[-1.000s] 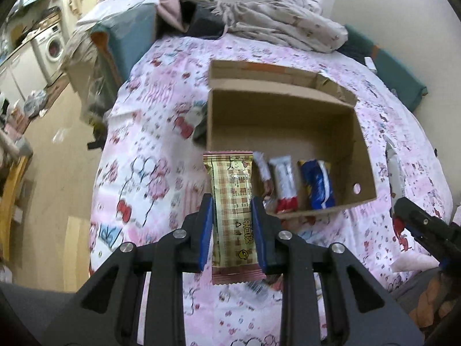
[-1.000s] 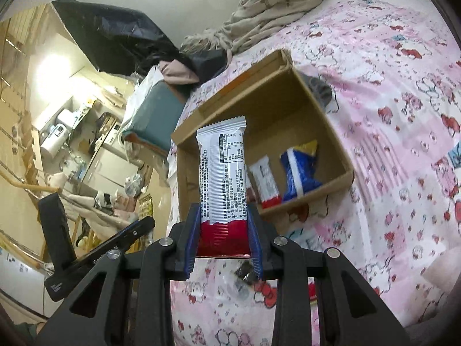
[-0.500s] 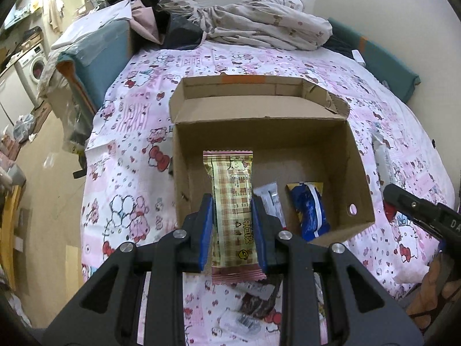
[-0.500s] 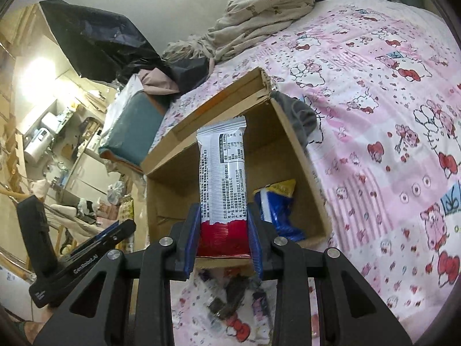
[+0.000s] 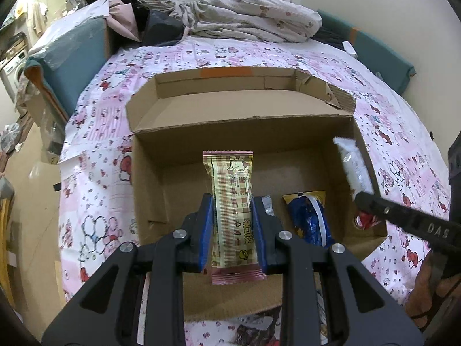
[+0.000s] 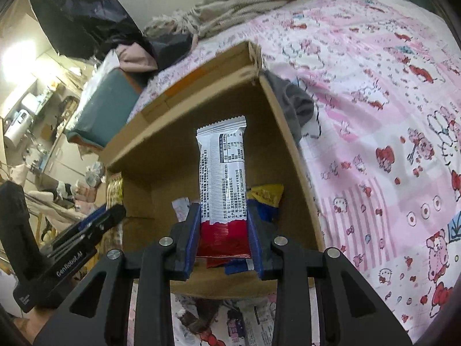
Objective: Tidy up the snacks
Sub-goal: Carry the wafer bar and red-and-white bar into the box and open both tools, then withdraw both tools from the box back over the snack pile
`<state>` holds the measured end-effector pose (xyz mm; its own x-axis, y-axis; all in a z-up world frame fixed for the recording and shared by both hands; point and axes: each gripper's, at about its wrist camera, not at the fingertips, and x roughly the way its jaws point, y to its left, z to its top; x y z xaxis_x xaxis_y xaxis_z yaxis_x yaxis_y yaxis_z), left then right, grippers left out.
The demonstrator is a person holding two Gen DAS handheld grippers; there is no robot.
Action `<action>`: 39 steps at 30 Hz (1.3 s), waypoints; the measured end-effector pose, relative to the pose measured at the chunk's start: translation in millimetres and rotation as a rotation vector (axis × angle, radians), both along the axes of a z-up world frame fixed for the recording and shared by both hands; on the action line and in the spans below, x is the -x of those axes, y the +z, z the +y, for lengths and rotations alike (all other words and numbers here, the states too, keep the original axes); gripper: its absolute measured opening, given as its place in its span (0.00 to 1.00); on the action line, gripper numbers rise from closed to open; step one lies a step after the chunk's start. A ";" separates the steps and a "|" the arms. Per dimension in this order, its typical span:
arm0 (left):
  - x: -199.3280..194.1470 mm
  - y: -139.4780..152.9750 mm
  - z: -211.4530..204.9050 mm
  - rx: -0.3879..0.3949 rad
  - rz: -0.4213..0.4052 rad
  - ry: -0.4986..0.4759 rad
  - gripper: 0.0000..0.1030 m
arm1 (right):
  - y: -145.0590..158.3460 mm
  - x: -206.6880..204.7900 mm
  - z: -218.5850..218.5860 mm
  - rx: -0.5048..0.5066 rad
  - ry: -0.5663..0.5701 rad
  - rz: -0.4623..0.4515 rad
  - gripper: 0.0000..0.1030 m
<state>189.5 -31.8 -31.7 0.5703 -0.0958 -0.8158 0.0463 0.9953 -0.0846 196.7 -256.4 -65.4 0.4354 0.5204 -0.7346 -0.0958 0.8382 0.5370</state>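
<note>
My left gripper point(image 5: 232, 225) is shut on a yellow plaid snack bar point(image 5: 232, 201) and holds it upright over the open cardboard box point(image 5: 236, 132). My right gripper point(image 6: 222, 230) is shut on a white and red snack bar point(image 6: 223, 173) and holds it over the same box point(image 6: 161, 155), near its right wall; that bar also shows in the left wrist view point(image 5: 353, 167). A blue and yellow packet point(image 5: 308, 222) and a small white packet point(image 5: 266, 203) lie on the box floor.
The box sits on a bed with a pink cartoon sheet point(image 5: 100, 132). Crumpled bedding point(image 5: 245, 14) lies at the far end. More wrappers point(image 6: 219, 317) lie on the sheet in front of the box. The bed's left edge drops to the floor point(image 5: 31, 190).
Both grippers have moved forward and down over the box, each still holding its bar. The box now fills more of both views.
</note>
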 end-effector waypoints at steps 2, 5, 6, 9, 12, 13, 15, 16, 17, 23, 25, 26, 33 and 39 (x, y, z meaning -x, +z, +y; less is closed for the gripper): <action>-2.9 -4.6 1.0 0.010 0.003 -0.003 0.22 | -5.0 0.1 4.0 0.003 0.012 0.020 0.32; -6.1 -11.4 1.5 0.022 0.013 -0.009 0.22 | -11.1 -1.0 8.9 0.011 0.026 0.041 0.32; -6.7 -12.8 1.2 0.023 0.015 -0.011 0.22 | -13.3 -1.3 10.1 0.011 0.030 0.049 0.32; -7.0 -15.4 -0.8 0.023 0.020 -0.017 0.22 | -17.7 -1.6 11.9 0.014 0.033 0.066 0.32; -6.2 -17.9 -3.1 0.013 0.024 -0.027 0.22 | -21.7 -3.4 10.4 0.004 0.025 0.087 0.33; -5.9 -18.5 -3.8 0.010 0.025 -0.028 0.22 | -23.3 -4.0 9.5 -0.003 0.021 0.096 0.33; -5.2 -18.8 -4.2 0.008 0.023 -0.025 0.22 | -24.4 -4.3 8.2 -0.010 0.015 0.102 0.34; -4.8 -18.5 -4.1 0.007 0.021 -0.025 0.22 | -24.6 -4.6 7.9 -0.012 0.014 0.103 0.34; -5.1 -18.4 -4.3 0.006 0.020 -0.024 0.22 | -24.6 -5.0 8.1 -0.014 0.014 0.105 0.34; -4.2 -18.1 -5.1 0.011 0.025 -0.027 0.23 | -24.3 -5.1 7.5 -0.041 0.020 0.106 0.34; -3.1 -17.5 -5.9 0.017 0.024 -0.033 0.33 | -23.5 -5.1 6.4 -0.057 0.019 0.105 0.39; -2.3 -17.1 -6.6 0.016 0.023 -0.036 0.37 | -23.1 -4.9 5.5 -0.064 0.017 0.103 0.48; 6.3 -11.0 -5.6 0.018 0.004 -0.013 0.78 | -15.4 -3.4 2.5 -0.084 0.001 0.075 0.80; 12.2 -11.7 0.5 0.029 0.026 0.006 0.78 | -9.6 0.2 2.8 -0.069 -0.026 0.064 0.92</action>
